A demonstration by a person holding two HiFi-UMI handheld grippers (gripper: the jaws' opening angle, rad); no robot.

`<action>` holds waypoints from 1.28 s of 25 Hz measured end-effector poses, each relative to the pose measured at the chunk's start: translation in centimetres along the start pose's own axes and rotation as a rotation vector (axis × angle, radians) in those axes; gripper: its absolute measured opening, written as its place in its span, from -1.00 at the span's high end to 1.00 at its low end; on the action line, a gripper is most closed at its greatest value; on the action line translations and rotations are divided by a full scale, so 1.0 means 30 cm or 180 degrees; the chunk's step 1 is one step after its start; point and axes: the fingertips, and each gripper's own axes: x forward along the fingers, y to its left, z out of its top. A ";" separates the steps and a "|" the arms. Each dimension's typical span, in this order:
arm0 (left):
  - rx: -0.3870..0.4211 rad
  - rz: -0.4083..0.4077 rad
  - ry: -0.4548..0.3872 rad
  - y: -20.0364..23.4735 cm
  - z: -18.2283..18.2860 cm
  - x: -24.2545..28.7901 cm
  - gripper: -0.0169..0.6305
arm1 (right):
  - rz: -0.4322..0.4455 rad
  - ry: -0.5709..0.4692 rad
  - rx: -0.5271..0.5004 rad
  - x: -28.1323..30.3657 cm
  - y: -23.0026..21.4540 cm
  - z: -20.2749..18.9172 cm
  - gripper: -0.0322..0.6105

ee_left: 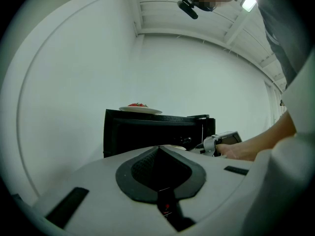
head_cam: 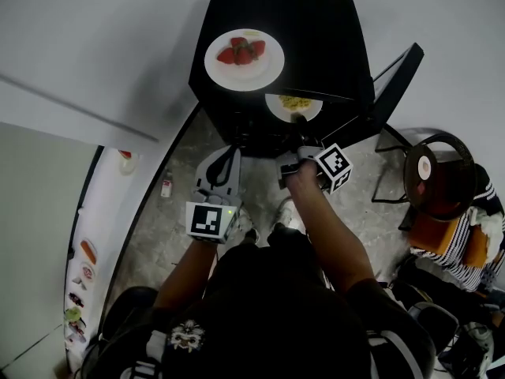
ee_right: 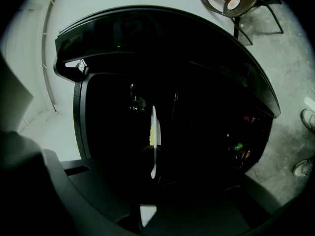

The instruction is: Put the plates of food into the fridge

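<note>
Plate of yellow food [head_cam: 293,105] is pinched at its near rim by the right gripper [head_cam: 298,126], at the mouth of the black mini fridge [head_cam: 316,38], door open. Plate shd be held level & slid onto a shelf w/o clipping the frame, then released. Left gripper [head_cam: 227,156] is pressed together, empty, set back. Strawberry plate [head_cam: 244,58] is on the fridge top, prob. next

No words, numbers or brand names can be read anywhere; the only printed signs are black-and-white square markers on the left gripper [head_cam: 228,155] and right gripper [head_cam: 298,123].
</note>
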 end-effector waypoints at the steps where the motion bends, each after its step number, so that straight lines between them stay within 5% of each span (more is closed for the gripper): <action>1: -0.0015 0.0005 -0.0015 0.000 0.002 0.001 0.88 | -0.0023 -0.0022 0.0007 0.009 -0.005 0.006 0.79; 32: 0.0144 0.0025 -0.0054 -0.021 0.009 0.008 0.88 | -0.0206 -0.0518 0.0220 0.050 -0.069 0.130 0.79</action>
